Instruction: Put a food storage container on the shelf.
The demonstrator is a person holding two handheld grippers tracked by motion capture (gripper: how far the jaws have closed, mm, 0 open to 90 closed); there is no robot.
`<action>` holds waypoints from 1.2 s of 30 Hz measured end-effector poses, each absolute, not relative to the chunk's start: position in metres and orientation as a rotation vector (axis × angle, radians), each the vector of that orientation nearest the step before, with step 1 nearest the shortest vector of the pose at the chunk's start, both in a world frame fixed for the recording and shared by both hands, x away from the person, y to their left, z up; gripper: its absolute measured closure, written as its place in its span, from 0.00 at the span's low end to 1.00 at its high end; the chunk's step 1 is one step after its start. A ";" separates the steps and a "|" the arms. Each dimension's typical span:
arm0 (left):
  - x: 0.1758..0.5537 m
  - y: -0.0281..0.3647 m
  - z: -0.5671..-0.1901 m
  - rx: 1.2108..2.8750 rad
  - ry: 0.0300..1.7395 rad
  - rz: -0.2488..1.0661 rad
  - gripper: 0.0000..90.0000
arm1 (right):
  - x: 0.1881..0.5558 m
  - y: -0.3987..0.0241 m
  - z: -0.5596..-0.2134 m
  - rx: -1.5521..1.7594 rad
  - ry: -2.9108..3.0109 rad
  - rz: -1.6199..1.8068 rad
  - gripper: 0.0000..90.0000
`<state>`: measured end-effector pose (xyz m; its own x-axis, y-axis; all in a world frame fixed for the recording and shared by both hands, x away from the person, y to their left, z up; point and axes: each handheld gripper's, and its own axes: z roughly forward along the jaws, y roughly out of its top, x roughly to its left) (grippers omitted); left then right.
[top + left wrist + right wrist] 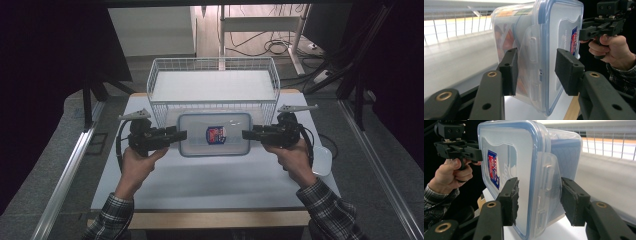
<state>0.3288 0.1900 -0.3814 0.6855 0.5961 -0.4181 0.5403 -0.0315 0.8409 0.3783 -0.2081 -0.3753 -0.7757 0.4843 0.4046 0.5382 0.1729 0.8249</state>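
The left gripper [176,135] is held with its jaws parted, one pad on either side of the near end of a clear plastic container [214,134]; in the left gripper view a gap is seen between each pad and the latch flap [531,47], so nothing is clamped yet. The right gripper [248,134] is set the same way at the opposite end, its jaws spread to either side of that end's flap [548,175], and whether its farther pad touches the wall cannot be told. Between the two claws the container lies flat on the white table [210,180], lid up, with a wire basket [214,85] just beyond it. The box is judged to be stiff but thin-walled, so some flex is to be expected under a hard squeeze. Coloured contents are glimpsed through the wall in the left gripper view, so some weight may be expected, though how much cannot be judged. The smooth plastic is likely to be slippery against the foam pads, and the hinged flaps would probably give if they alone were pinched. A firmer hold is expected where the blue-rimmed lid [509,152] meets the body, with each pair of jaws closed across lid and base together, directly ahead of each claw, and with both ends raised evenly.
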 end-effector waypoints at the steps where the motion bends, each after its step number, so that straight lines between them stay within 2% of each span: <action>1: 0.331 0.190 -0.379 1.683 0.927 0.058 0.60 | 0.380 -0.208 -0.372 -1.035 -2.368 -1.703 0.56; 23: 0.393 0.196 -0.313 1.657 0.896 0.093 0.60 | 0.433 -0.200 -0.298 -1.031 -2.392 -1.814 0.56; 36: 0.435 0.196 -0.306 1.653 0.927 0.095 0.59 | 0.473 -0.197 -0.289 -1.097 -2.376 -1.815 0.55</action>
